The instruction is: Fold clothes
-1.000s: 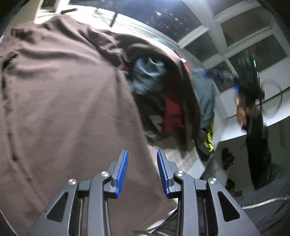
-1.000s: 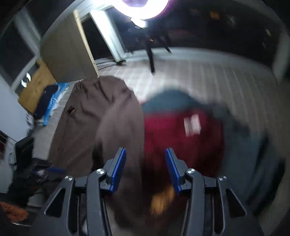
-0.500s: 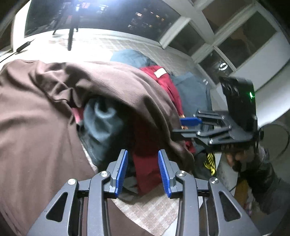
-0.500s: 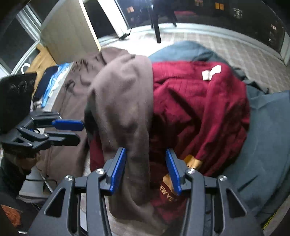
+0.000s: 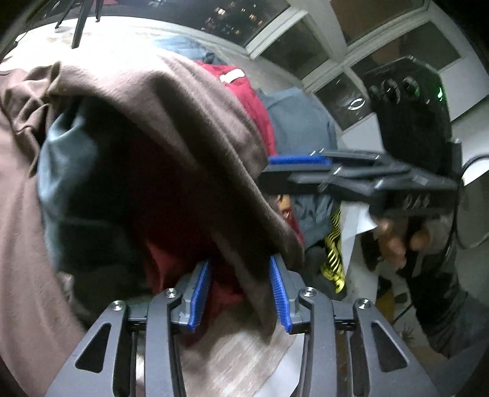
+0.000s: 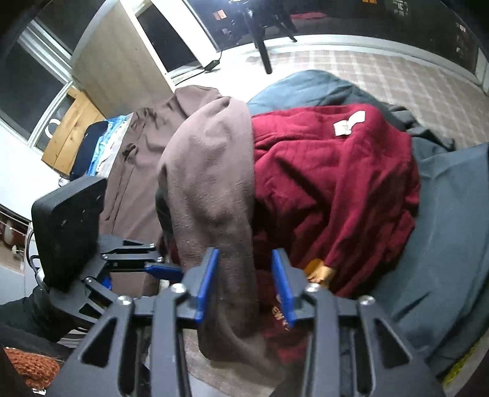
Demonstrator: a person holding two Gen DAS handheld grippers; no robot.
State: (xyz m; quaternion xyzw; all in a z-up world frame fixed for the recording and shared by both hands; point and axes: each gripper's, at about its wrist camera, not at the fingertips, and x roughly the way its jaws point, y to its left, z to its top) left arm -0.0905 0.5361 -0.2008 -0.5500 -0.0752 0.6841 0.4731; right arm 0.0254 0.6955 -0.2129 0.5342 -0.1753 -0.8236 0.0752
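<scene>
Folding barely started: brown garment point(image 6: 211, 183) draped over the maroon sweater point(image 6: 330, 189) and dark blue clothes point(image 6: 452, 220), all unfolded. Left gripper point(image 5: 240, 293) has just been closing, brown cloth between its part-open jaws; right gripper point(image 6: 244, 281) half open astride the same fold, grip unclear. Checked tablecloth point(image 6: 382, 70) at 12 o'clock, dark windows point(image 5: 351, 18) beyond

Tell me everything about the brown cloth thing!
The brown garment looks soft and fleecy, plain dark brown. It lies draped over a red sweater and a grey-blue garment, one end hanging down at the table edge. That hanging end sits between the right gripper's open blue pads and the left gripper's.
</scene>
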